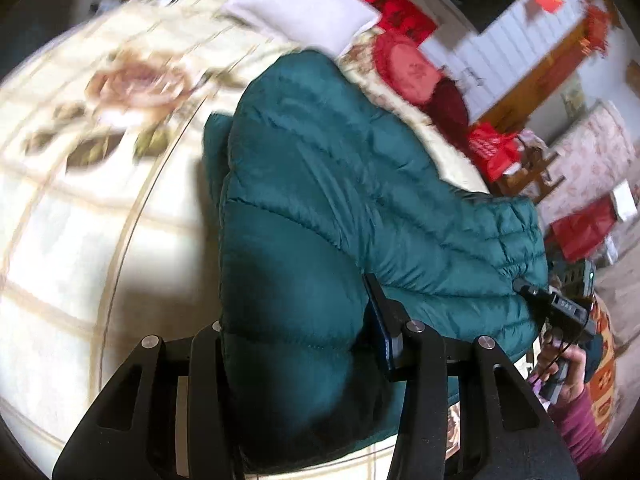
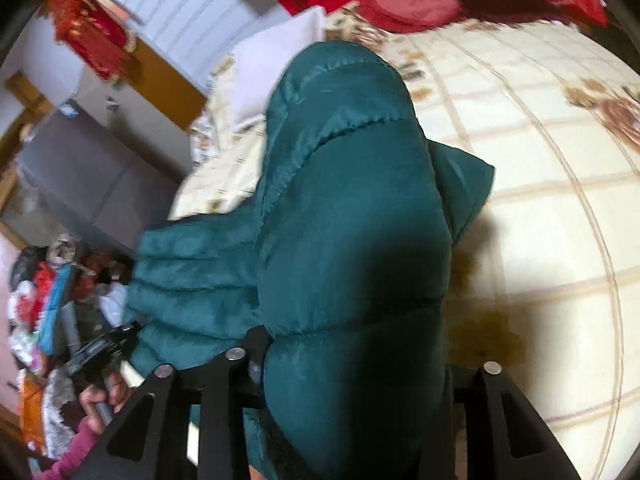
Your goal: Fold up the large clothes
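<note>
1. The jacket (image 1: 320, 184) is a teal quilted down one. It hangs lifted above the bed (image 1: 80, 240), and only its far end seems to reach the bedspread, near the pillow (image 1: 304, 8).

2. The left hand-held gripper (image 1: 296, 344) has a thick puffy fold of the jacket between its fingers, so it is closed on the cloth. The right hand-held gripper (image 2: 352, 372) holds another fold in the same way. Both grips are near the edge that is closest to the person.

3. In the left wrist view a part with narrower quilting, perhaps a sleeve (image 1: 480, 248), bends to the side toward the right hand-held gripper. In the right wrist view a small flap, maybe a collar or a corner (image 2: 464, 184), sticks out on the other side.

4. I judge that the folding is in its middle. The jacket looks already doubled along its length, but it is not laid flat and no neat bundle is seen. What is left, I think: to bring the held edge over, put it down on the bed, and press the fold.

5. Further out are red cushions (image 1: 412, 68) at the head of the bed and red bags (image 1: 492, 148) beside it. The pictures are blurred there.
</note>
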Demonstrator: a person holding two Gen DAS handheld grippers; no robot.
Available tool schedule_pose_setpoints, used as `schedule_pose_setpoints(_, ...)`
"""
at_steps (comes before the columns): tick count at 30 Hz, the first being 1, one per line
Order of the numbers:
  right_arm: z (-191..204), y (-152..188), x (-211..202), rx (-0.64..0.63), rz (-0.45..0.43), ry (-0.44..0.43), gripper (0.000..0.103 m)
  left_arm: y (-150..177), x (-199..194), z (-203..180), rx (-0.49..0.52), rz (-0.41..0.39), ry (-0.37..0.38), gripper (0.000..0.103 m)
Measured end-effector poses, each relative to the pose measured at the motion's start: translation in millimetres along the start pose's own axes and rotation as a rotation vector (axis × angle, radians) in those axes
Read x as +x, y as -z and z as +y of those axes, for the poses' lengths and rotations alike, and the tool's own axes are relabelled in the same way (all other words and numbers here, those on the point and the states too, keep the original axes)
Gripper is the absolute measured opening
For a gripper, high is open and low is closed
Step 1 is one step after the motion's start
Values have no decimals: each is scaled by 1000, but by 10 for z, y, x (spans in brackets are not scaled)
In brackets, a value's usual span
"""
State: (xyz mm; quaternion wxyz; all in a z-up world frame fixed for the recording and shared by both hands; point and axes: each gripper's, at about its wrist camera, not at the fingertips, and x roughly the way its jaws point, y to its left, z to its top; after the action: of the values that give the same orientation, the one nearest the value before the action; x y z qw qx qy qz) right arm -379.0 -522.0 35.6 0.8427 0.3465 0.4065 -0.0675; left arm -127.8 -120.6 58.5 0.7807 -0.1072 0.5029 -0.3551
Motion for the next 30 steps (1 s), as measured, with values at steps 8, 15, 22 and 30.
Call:
schedule_pose_setpoints(8,112,46,-107,-24,-66,220,81,129,-161,59,-95,-49,-107,69)
schedule_pose_setpoints(15,432,303,-600,-112,-145,235,81,383,-528,-362,65,-165,-301,69)
schedule_pose_setpoints(22,851,725,-655,-187,-195,195,81,689,-583,-732,109,-211,-336,69)
schedule_pose_setpoints(30,1200,1061,-507,-239,-212,168,81,891,-475,-1099,181,-230,-383,69)
